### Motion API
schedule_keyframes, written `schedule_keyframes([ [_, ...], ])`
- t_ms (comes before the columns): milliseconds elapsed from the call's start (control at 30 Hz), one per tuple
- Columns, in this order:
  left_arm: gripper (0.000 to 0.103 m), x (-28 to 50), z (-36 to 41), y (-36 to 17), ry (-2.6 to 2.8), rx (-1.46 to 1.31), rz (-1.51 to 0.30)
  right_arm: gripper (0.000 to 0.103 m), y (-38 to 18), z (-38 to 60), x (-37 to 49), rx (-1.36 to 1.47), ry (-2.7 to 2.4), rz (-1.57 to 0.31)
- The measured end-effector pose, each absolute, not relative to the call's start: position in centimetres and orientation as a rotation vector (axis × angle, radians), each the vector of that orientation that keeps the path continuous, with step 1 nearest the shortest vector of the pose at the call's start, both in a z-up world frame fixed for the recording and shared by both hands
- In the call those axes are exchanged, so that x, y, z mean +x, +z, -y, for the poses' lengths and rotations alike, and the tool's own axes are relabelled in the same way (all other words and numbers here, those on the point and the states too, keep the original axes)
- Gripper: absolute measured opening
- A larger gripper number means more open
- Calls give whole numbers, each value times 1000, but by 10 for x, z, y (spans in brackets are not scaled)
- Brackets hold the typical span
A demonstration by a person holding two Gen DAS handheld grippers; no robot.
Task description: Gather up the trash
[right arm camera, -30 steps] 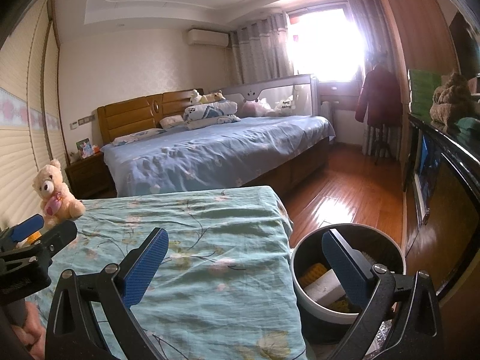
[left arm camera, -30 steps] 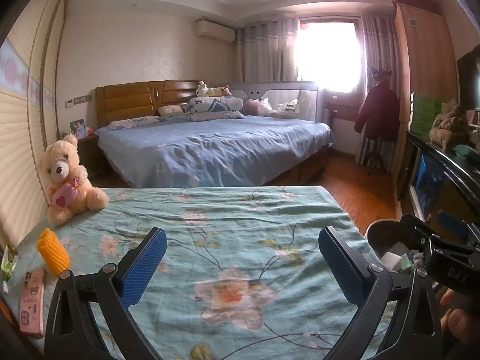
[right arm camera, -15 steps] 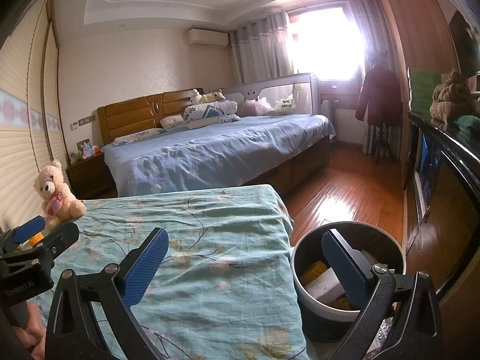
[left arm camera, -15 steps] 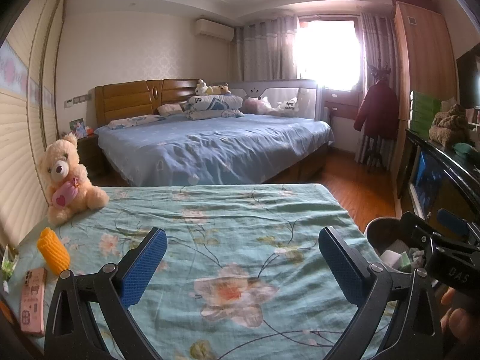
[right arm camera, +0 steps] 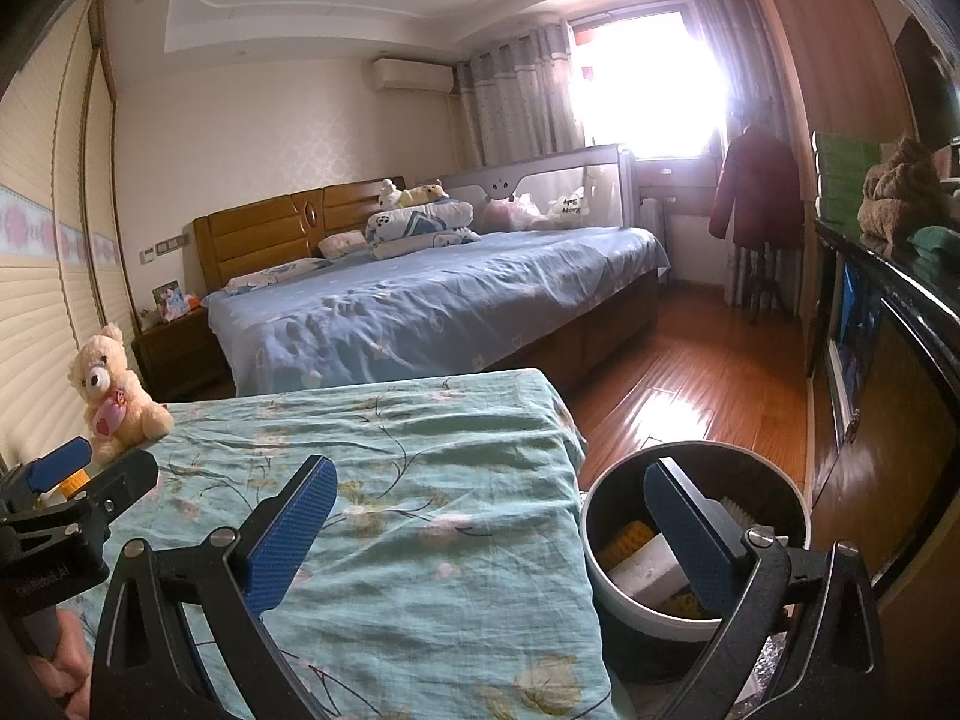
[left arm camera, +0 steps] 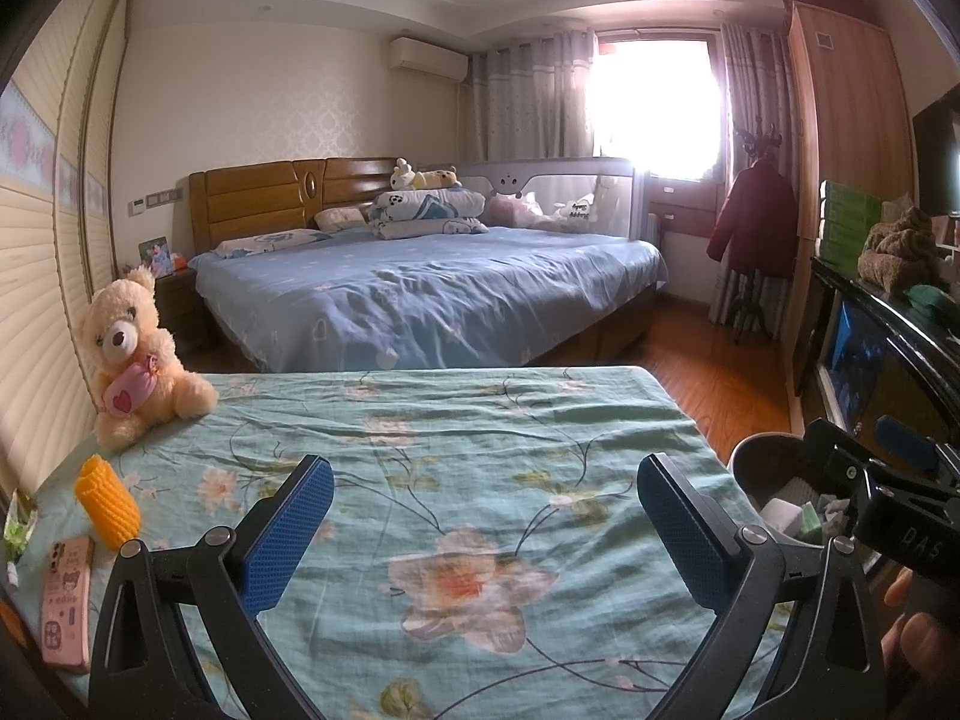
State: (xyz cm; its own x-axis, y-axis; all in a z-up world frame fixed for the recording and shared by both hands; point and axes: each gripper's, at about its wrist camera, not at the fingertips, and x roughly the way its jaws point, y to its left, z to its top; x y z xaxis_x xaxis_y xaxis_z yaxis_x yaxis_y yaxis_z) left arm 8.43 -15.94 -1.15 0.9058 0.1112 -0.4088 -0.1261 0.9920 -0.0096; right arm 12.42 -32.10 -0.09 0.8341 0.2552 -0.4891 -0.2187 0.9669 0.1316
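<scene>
Both tools empty. My left gripper [left arm camera: 483, 519] has jaws spread wide over the middle of the floral bedspread [left arm camera: 456, 462]; my right gripper [right arm camera: 489, 525] is equally wide apart, one blue finger over the bedspread's right edge, the other in front of the trash bin [right arm camera: 630, 600].

Hard to read:
- Bin contents are partly masked by the right finger. I make out a yellow ribbed piece [right arm camera: 624, 537], a white block [right arm camera: 645, 570] and something white and bristly at the back; the rest I can't identify.
- In the left view the bin is mostly behind the right gripper's body; only scraps of white and green show.
- Green wrapper [left arm camera: 18, 525] at the bedspread's left edge is cut by the lens rim.
- A fingertip or two of each holding hand shows at the frame corners, nothing more.

Trash still on the bed: yellow foam net sleeve [left arm camera: 107, 501] near the left edge, standing tilted, just beyond a pink phone [left arm camera: 66, 594] lying flat. Teddy bear [left arm camera: 135, 354] sits at the far left corner.

Room: blue-sheeted double bed [left arm camera: 432, 294] beyond, wooden headboard, window blown out by backlight, wood floor [right arm camera: 690, 378], dark cabinet on the right. Bin stands on the floor just beside the bedspread's right edge.
</scene>
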Motion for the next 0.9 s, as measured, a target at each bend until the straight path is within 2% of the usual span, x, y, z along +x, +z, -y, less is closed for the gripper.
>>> schedule_keyframes([
  [900,102,84,159,-12,120,-35,-419,103,0,321,124,72,254,-525],
])
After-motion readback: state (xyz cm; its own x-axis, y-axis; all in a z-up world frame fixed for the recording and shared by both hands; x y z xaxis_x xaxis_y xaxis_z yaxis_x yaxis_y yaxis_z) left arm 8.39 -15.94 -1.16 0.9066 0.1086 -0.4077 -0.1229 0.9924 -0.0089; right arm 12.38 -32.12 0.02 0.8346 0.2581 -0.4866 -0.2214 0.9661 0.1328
